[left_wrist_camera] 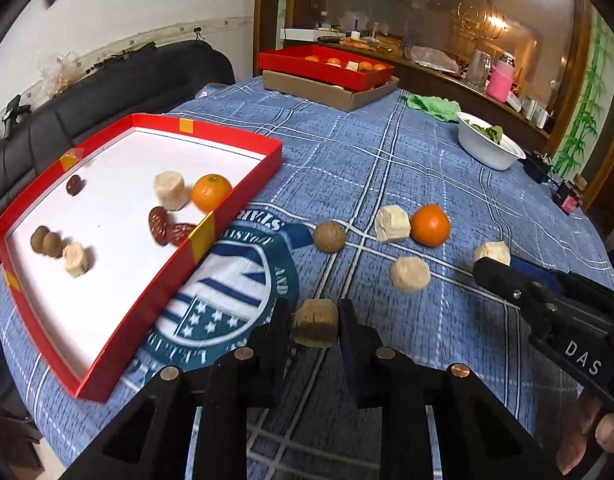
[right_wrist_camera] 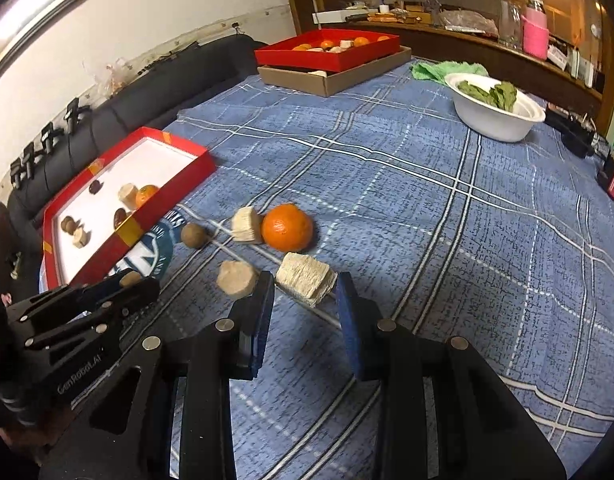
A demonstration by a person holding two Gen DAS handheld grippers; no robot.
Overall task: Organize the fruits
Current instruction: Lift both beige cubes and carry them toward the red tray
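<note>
A red tray [left_wrist_camera: 243,196] with a white floor lies at the left and holds an orange [left_wrist_camera: 211,192], pale chunks, red dates and brown round fruits. My left gripper [left_wrist_camera: 314,320] is shut on a tan chunk [left_wrist_camera: 315,322] just right of the tray. On the cloth lie a brown round fruit [left_wrist_camera: 329,237], a pale chunk [left_wrist_camera: 391,223], an orange [left_wrist_camera: 430,225] and a beige chunk [left_wrist_camera: 410,274]. My right gripper [right_wrist_camera: 305,286] is open, its fingers on either side of a pale fibrous chunk [right_wrist_camera: 306,278]. The same orange [right_wrist_camera: 287,227] lies just beyond it.
A second red tray [left_wrist_camera: 327,68] with oranges sits on a cardboard box [left_wrist_camera: 331,94] at the far side. A white bowl [left_wrist_camera: 489,148] of green leaves and a green cloth [left_wrist_camera: 431,106] lie at the right. A black sofa [left_wrist_camera: 107,92] runs along the left.
</note>
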